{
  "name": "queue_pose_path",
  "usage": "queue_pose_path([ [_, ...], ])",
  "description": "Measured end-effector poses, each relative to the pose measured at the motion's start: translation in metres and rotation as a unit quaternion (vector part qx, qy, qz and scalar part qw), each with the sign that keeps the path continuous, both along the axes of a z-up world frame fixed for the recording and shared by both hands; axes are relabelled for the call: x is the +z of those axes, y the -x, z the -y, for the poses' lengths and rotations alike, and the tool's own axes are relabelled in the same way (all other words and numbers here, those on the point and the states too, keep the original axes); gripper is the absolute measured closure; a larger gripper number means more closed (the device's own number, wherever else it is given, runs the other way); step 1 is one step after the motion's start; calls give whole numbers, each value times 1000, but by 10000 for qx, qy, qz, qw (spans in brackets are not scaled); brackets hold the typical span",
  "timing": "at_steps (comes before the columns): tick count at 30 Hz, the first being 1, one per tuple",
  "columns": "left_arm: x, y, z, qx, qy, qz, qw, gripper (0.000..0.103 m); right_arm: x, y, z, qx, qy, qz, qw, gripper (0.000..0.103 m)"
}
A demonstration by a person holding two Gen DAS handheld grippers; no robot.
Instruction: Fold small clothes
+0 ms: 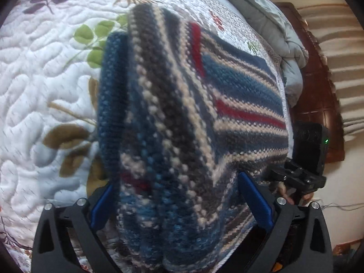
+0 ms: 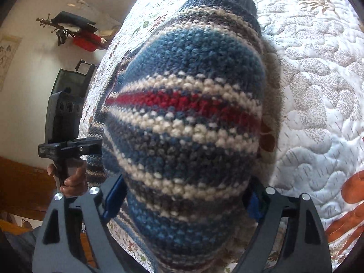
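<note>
A small knitted sweater (image 1: 182,118) with blue, grey, cream and red stripes lies on a white quilted bedspread (image 1: 45,68). My left gripper (image 1: 179,204) has its blue-padded jaws wide apart, and a bunched fold of the sweater drapes between and over them. In the right wrist view the sweater (image 2: 186,125) fills the middle and drapes over my right gripper (image 2: 184,200), whose jaws also stand wide apart around the knit. Each gripper shows in the other's view, the right one (image 1: 304,175) at the bed edge and the left one (image 2: 68,145) held by a hand.
A grey blanket (image 1: 273,29) is bunched at the far edge of the bed. A dark wooden bed frame (image 1: 318,91) lies beyond it. A wall with a red bag (image 2: 86,41) and a black case (image 2: 70,84) stand off the bed's left side.
</note>
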State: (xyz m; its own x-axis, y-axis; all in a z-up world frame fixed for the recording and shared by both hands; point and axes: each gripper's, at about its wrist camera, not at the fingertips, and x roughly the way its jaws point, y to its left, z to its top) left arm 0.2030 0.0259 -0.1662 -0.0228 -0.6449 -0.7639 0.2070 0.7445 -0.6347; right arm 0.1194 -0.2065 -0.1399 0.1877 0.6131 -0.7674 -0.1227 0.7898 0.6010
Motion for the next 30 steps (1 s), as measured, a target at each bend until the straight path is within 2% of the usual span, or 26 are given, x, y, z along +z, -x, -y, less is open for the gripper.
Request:
queue_pose_path([
  [2, 0, 1, 0, 26, 108, -37, 9999, 23, 1, 2, 3, 13, 0, 32, 10000, 27],
  [3, 1, 2, 0, 63, 137, -64, 9999, 28, 1, 2, 4, 14, 0, 41, 10000, 29],
  [5, -1, 2, -5, 185, 253, -177, 9994, 44, 2, 5, 8, 24, -18, 75, 10000, 38],
  [8, 2, 5, -5, 308, 302, -163, 9989, 50, 8, 9, 11, -9, -81, 143, 9999, 48],
  [11, 14, 10, 6, 257, 209, 84, 9994, 53, 21, 13, 16, -14, -45, 264, 9996, 52],
  [15, 31, 7, 31, 164, 277, 263, 9991, 55, 44, 16, 35, -64, 147, 564, 9983, 53],
  [24, 70, -32, 131, -82, 557, 753, 9956, 55, 88, 5, 132, -435, 380, 894, 9943, 53],
  [27, 69, -48, 157, -51, 534, 795, 9954, 55, 87, -10, 162, -461, 370, 905, 9941, 53],
  [30, 62, -63, 174, 4, 332, 817, 9961, 55, 72, -28, 182, -500, 304, 770, 9953, 53],
])
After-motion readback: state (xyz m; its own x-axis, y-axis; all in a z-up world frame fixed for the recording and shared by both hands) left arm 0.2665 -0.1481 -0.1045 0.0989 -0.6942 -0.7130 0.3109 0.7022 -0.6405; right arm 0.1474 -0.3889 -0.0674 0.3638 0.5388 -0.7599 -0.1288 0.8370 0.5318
